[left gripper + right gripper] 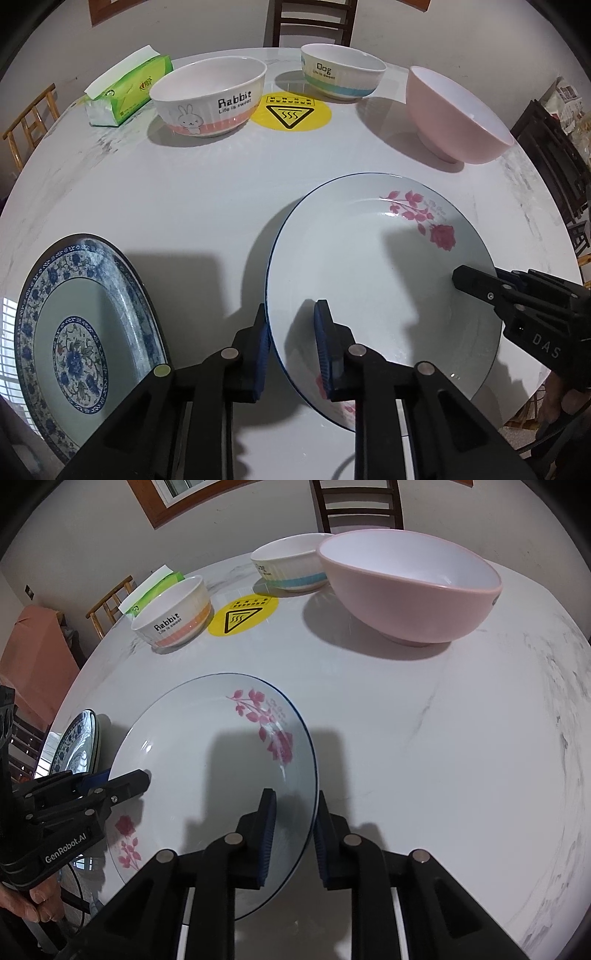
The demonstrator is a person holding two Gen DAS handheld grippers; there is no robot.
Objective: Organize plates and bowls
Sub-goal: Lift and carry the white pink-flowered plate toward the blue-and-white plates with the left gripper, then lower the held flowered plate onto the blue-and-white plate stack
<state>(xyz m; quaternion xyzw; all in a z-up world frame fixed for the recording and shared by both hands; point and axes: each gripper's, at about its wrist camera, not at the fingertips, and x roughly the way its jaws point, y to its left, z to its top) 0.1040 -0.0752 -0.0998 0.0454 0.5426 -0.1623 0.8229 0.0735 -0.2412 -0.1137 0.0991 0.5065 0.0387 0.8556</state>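
Note:
A white plate with pink roses (388, 277) (207, 746) is at the near side of the round white table (184, 192). My left gripper (291, 308) (144, 775) is shut on its left rim, one blue pad outside and one inside. My right gripper (295, 794) (458, 277) is shut on the opposite rim the same way. A blue-patterned plate (85, 332) (79, 746) lies to the left of it. Farther back stand a Rabbit bowl (210, 99) (173, 613), a Dog bowl (343, 72) (288, 566) and a large pink bowl (454, 114) (406, 587).
A green tissue pack (129, 88) lies at the far left, beside the Rabbit bowl. A yellow warning sticker (291, 110) marks the table between the two printed bowls. Dark wooden chairs (314, 22) stand around the table. A hand (40, 897) holds the left gripper.

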